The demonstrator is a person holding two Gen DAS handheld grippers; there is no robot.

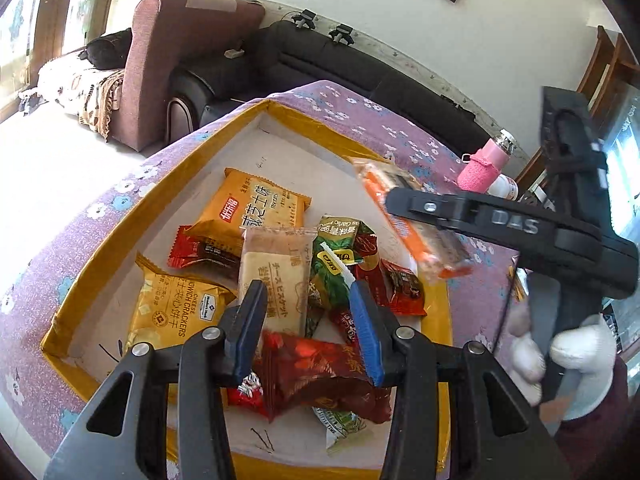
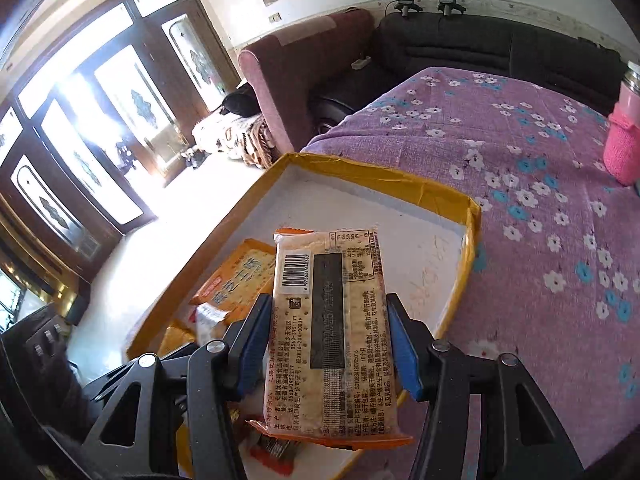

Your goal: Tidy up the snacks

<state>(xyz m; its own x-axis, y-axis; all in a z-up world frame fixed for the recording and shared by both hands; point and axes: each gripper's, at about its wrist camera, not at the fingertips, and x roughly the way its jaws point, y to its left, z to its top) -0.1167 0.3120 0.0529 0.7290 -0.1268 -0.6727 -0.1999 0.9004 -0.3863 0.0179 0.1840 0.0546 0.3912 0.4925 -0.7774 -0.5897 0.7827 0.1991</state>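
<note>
Above the tray [image 2: 460, 196] on the bench, the right gripper [image 2: 328, 340] has its jaws closed on a cracker pack [image 2: 332, 320]. The left gripper [image 1: 308, 320] hangs open over the snack pile [image 1: 280, 280]. The pack sticks out far, so it may slip or tilt and land outside the tray.

One yellow-rimmed cardboard tray [image 1: 100, 240], two claws, left claw [image 1: 306, 328] and right claw [image 2: 330, 340], one pink-sleeved bottle [image 1: 482, 166], three orange cracker packets, two green garlic-pea packets, several red snack packets lying overlapped, count unclear
</note>
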